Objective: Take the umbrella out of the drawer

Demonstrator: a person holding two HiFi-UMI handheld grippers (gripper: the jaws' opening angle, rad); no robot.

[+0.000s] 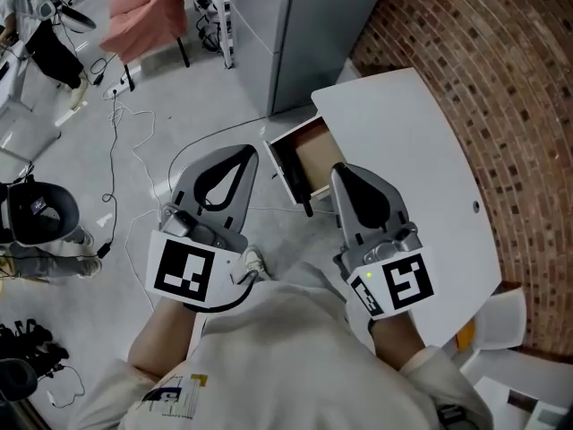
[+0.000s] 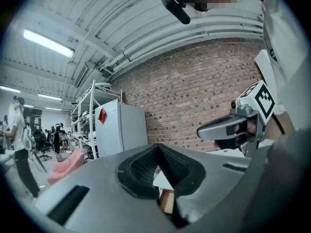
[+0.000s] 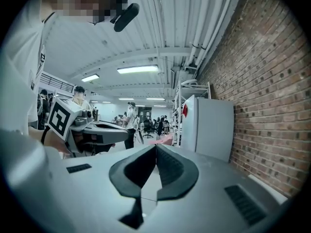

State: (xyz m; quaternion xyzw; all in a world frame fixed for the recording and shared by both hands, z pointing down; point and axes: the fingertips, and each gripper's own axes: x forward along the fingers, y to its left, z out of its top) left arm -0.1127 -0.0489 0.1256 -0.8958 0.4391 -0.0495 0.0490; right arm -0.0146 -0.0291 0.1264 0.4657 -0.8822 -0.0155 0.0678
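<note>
Where the drawer (image 1: pixel 309 155) sits: centre of the head view, pulled open from under the white desk (image 1: pixel 421 141), its brown inside showing.
Umbrella: cannot be made out in any view, and only part of the drawer's inside shows.
Left tongs (image 1: pixel 249 153): lower centre-left, over the grey floor (image 1: pixel 179 106), just left of the drawer.
Left tongs (image 2: pixel 158 146), own view: tips pressed together, nothing between.
Right tongs (image 1: pixel 338 170): just right of the drawer's front, at the desk's edge.
Right tongs (image 3: pixel 156 147), own view: tips closed together, empty.
Background: 1 grey cabinet (image 1: pixel 286 34) above the drawer, brick wall (image 1: pixel 501 79) at right.
</note>
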